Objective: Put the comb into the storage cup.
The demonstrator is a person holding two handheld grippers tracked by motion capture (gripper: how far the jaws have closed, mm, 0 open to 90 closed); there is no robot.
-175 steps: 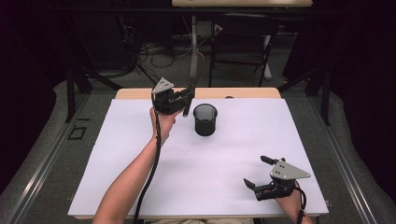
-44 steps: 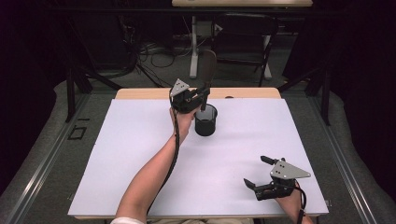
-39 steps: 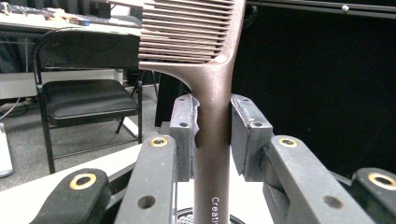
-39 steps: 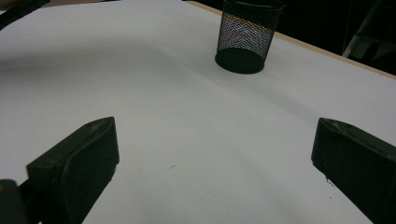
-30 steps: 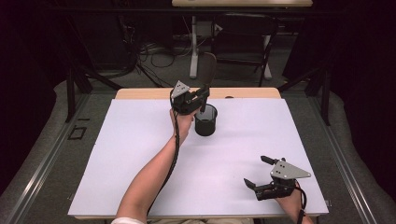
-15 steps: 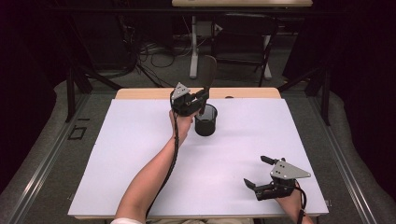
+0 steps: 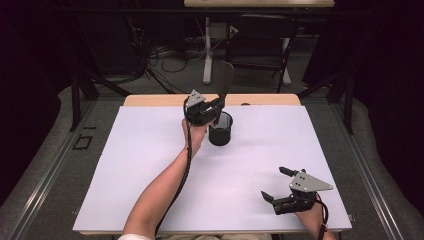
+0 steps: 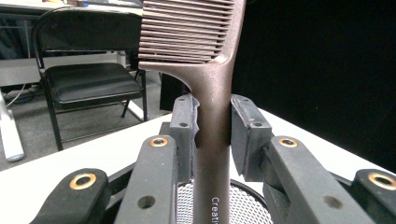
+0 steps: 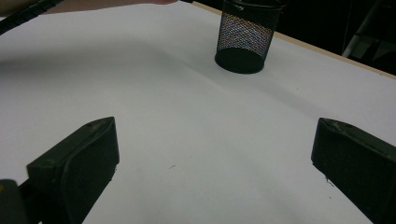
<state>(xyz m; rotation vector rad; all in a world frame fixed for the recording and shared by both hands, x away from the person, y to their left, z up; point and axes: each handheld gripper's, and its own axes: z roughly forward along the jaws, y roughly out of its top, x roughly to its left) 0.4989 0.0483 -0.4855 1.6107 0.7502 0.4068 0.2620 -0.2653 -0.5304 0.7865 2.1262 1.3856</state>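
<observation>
Held upright over the black mesh cup [image 7: 220,129] at the far middle of the white table [image 7: 150,165]: a brown comb [image 8: 212,84], teeth at the top, handle running straight down toward the cup's open mouth. Pinched by the handle just below the teeth, between the two pads of the left gripper [image 7: 216,106], jaws pressed against either side of it. Seen in the left gripper view with the mesh rim directly beneath the handle; whether the handle's lower end sat inside the cup or just above it could not be told. Seen from the high view as a dark blade rising above the gripper, against the floor beyond the table's far edge. Left forearm stretched diagonally across the table from the near edge, cable trailing along it. Right gripper [image 7: 278,186] resting near the table's front right corner, well apart from the cup, jaws spread wide with nothing between them. Confirmed in the right gripper view: both black jaws far apart over bare white surface, the mesh cup [image 9: 247,37] standing upright in the distance ahead, near the table's wooden edge. Behind the table, a black folding chair [image 8: 88,79] on the grey floor, and a tangle of cables further back.
</observation>
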